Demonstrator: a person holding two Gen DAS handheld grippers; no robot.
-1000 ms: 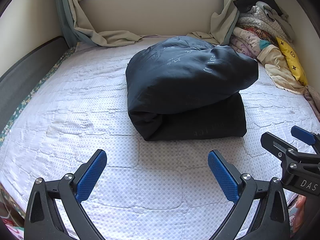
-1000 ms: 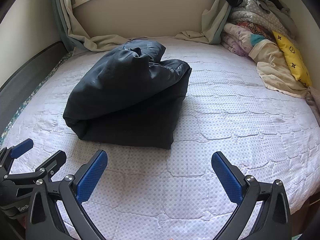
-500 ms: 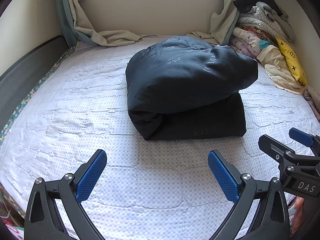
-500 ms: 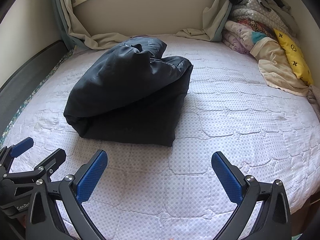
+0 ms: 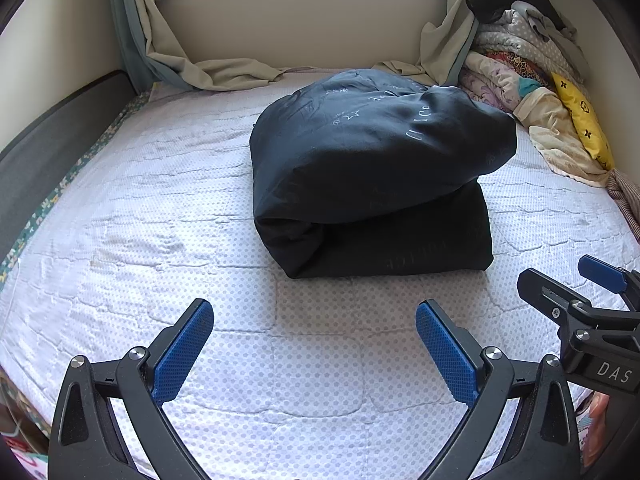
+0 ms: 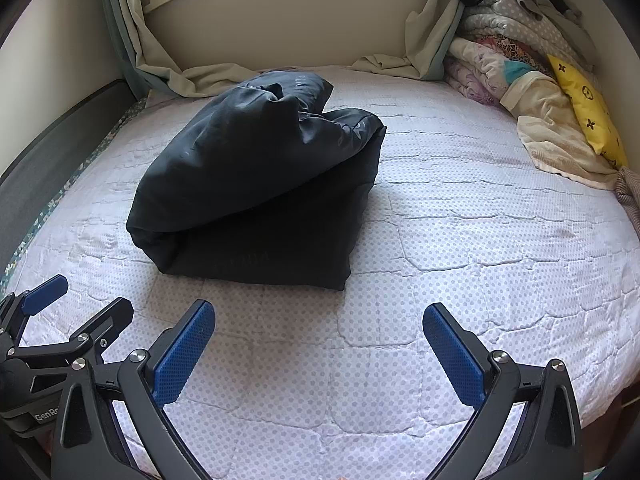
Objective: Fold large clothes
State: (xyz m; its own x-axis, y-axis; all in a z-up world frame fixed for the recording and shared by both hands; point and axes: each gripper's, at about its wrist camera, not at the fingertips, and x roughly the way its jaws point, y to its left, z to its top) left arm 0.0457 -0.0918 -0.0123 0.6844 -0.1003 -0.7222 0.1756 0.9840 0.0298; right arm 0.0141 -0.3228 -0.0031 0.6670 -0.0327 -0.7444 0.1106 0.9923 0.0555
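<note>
A dark navy padded garment (image 5: 372, 172) lies folded into a thick bundle in the middle of the bed; it also shows in the right wrist view (image 6: 260, 184). My left gripper (image 5: 314, 332) is open and empty, held over the mattress short of the bundle's near edge. My right gripper (image 6: 318, 338) is open and empty, also short of the bundle, to its right. The right gripper shows at the right edge of the left wrist view (image 5: 576, 300), and the left gripper shows at the left edge of the right wrist view (image 6: 68, 320).
The bed has a white quilted cover (image 5: 160, 200). A pile of blankets and clothes with a yellow pillow (image 5: 580, 120) lies at the far right corner. Curtains (image 5: 216, 72) drape onto the bed under the window. A grey bed frame (image 5: 48, 140) runs along the left.
Both grippers have shifted slightly; the right one has tilted a little so the bundle sits lower in its view. The garment has not moved. Both grippers stay open.
</note>
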